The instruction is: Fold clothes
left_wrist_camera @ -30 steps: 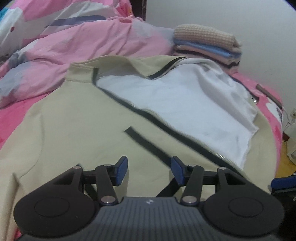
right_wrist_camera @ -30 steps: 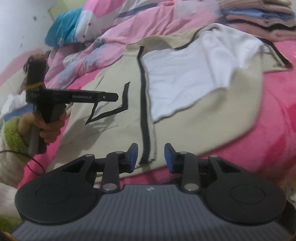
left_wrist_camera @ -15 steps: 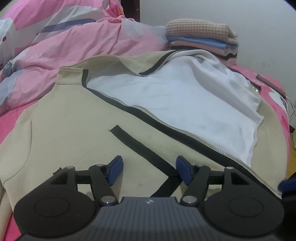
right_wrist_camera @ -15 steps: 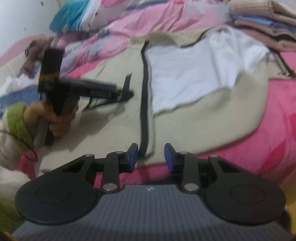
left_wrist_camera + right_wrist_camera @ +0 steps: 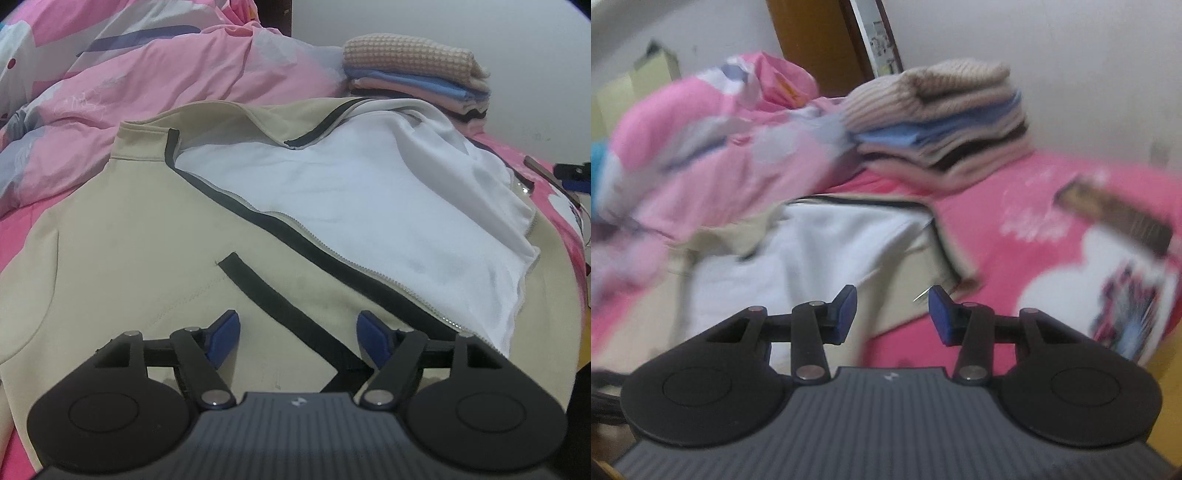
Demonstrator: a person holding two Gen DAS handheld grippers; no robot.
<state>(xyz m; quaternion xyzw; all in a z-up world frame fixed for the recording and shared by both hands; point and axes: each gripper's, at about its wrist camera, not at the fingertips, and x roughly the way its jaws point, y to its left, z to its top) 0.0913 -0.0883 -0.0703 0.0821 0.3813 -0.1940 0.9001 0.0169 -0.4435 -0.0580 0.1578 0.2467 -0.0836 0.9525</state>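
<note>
A beige zip jacket with black trim lies spread on the bed, one front panel thrown back to show its white lining. My left gripper hovers open just above the jacket's near hem, over a black pocket stripe, with nothing between its fingers. In the blurred right wrist view my right gripper is open and empty over the jacket's right edge, where the white lining meets the pink sheet.
A stack of folded clothes sits at the far end by the wall. A crumpled pink duvet borders the jacket's far left. A dark flat object lies on the sheet at right.
My left gripper has opened wider and moved forward over the jacket. My right gripper swung to the right, towards the jacket's far edge and the clothes stack, and opened wider; the left hand left its view.
</note>
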